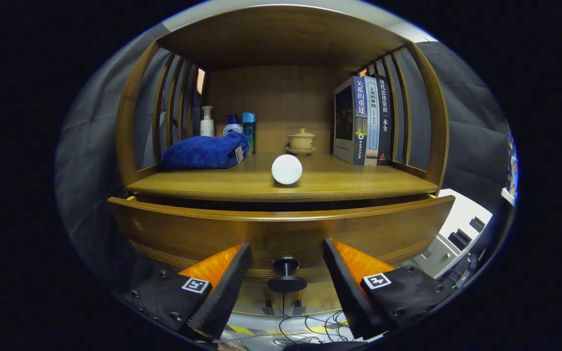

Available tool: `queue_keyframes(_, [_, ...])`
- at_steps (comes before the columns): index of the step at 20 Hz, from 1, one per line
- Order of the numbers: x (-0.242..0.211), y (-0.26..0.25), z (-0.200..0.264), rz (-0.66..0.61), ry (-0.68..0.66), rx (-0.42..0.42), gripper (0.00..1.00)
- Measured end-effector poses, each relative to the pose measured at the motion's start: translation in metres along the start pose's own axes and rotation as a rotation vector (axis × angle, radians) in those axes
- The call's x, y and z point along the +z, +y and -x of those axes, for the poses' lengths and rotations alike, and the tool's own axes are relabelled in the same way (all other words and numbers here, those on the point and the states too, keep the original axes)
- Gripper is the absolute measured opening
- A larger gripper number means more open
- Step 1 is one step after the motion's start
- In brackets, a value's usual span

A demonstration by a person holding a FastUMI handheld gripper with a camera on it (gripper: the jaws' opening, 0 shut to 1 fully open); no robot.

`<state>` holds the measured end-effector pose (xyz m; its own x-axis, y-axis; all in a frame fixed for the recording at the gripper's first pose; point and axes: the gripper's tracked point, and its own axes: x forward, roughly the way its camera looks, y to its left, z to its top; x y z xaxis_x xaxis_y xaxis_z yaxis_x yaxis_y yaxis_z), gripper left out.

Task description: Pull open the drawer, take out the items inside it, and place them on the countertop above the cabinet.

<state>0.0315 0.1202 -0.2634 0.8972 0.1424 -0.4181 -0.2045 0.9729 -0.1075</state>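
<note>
the claw point(286, 287) stands apart, its two fingers spread to either side of the small dark round knob point(286, 275) on the wide brown wooden drawer front point(281, 231), touching neither the knob nor the wood. the drawer front stands a little proud of the cabinet, a dark slit showing between its top edge and the wooden bench point(359, 183) above; the inside of the drawer is hidden, so what it holds cannot be told. a white round-ended cylinder point(287, 169) lies on the bench near its front edge; whether it came from the drawer cannot be told. the scene fits either a drawer being drawn out or one already emptied. if pulling is in hand, the fingers would need to close on the knob's stem.

the bench is smooth varnished wood, walled by slatted sides. it carries a folded blue towel point(205, 152), a white pump bottle point(207, 122), two blue bottles point(242, 126), a tan lidded teacup on a saucer point(301, 140) and upright books point(365, 119). cables point(310, 324) trail on the floor below.
</note>
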Motion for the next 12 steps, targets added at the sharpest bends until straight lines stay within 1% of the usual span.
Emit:
queue_keyframes(7, [0.005,0.001,-0.020,-0.001,0.003,0.000,0.99])
queue_keyframes(12, [0.005,0.003,-0.027,-0.030,0.002,0.004,0.99])
